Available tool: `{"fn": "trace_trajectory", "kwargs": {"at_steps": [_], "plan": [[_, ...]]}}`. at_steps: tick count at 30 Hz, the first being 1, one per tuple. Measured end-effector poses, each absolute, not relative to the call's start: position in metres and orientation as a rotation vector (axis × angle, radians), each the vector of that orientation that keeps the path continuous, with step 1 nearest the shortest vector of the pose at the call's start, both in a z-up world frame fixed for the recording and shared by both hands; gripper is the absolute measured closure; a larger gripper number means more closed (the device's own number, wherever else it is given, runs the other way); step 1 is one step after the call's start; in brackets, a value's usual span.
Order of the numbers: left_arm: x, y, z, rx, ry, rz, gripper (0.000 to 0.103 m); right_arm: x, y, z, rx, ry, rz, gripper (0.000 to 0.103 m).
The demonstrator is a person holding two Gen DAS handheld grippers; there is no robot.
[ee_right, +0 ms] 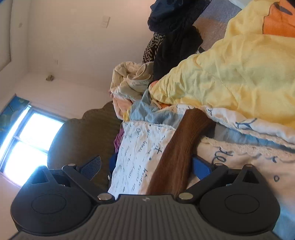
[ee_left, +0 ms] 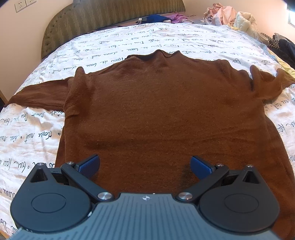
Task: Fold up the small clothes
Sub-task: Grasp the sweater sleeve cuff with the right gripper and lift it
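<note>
A brown knit sweater (ee_left: 162, 107) lies spread flat on the bed, neck toward the headboard, both sleeves out to the sides. My left gripper (ee_left: 145, 167) is open and empty, hovering just above the sweater's lower body near the hem. In the right wrist view the camera is rolled on its side; my right gripper (ee_right: 147, 167) is open, with a brown sleeve (ee_right: 177, 151) of the sweater running between its fingers, close to the blue right pad (ee_right: 201, 168). I cannot tell whether the pad touches the sleeve.
The bed has a white sheet with black script (ee_left: 114, 42) and an olive padded headboard (ee_left: 103, 16). A heap of pale clothes (ee_left: 230, 16) sits at the far right corner. A yellow quilt (ee_right: 239, 77), dark garments (ee_right: 175, 37) and a bright window (ee_right: 31, 136) show beside the right gripper.
</note>
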State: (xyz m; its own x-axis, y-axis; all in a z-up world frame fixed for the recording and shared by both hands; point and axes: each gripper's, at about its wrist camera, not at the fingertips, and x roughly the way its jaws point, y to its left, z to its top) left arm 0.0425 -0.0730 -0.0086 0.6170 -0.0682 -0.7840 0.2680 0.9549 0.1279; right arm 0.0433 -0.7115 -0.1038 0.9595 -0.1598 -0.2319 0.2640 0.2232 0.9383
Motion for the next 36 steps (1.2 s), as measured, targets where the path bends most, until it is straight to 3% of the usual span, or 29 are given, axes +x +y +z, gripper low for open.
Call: {"fn": "trace_trajectory", "kwargs": {"at_steps": [4,6,8,11,17,20,24,25,27,28,36], "plan": [[0.042,-0.073,-0.009,0.26,0.878,-0.185,0.0,0.055,-0.724,-0.106,1.321,0.072,-0.352,0.007],[0.042,-0.072,-0.01,0.264,0.878,-0.177,0.0,0.061,-0.726,-0.104,1.301,0.103,-0.375,0.029],[0.044,-0.07,-0.01,0.26,0.883,-0.171,0.0,0.067,-0.729,-0.103,1.285,0.154,-0.413,0.069],[0.044,-0.069,-0.011,0.257,0.887,-0.169,0.0,0.068,-0.727,-0.1,1.247,0.199,-0.464,0.091],[0.039,-0.065,-0.006,0.261,0.85,-0.167,0.0,0.03,-0.707,-0.053,0.96,0.19,-0.628,0.098],[0.04,-0.064,-0.005,0.242,0.857,-0.175,0.0,0.001,-0.7,-0.033,0.859,0.174,-0.697,0.098],[0.037,-0.065,-0.004,0.245,0.857,-0.191,0.0,0.002,-0.715,-0.053,1.048,0.238,-0.485,0.093],[0.036,-0.065,-0.004,0.248,0.854,-0.191,0.0,0.005,-0.714,-0.058,1.078,0.243,-0.454,0.084],[0.037,-0.066,-0.004,0.252,0.852,-0.186,0.0,0.017,-0.709,-0.067,1.11,0.278,-0.425,0.046],[0.038,-0.066,-0.005,0.252,0.855,-0.183,0.0,0.023,-0.706,-0.072,1.128,0.302,-0.428,0.018],[0.05,-0.068,-0.014,0.274,0.883,-0.153,0.0,0.044,-0.706,-0.1,1.195,0.194,-0.467,0.019]]}}
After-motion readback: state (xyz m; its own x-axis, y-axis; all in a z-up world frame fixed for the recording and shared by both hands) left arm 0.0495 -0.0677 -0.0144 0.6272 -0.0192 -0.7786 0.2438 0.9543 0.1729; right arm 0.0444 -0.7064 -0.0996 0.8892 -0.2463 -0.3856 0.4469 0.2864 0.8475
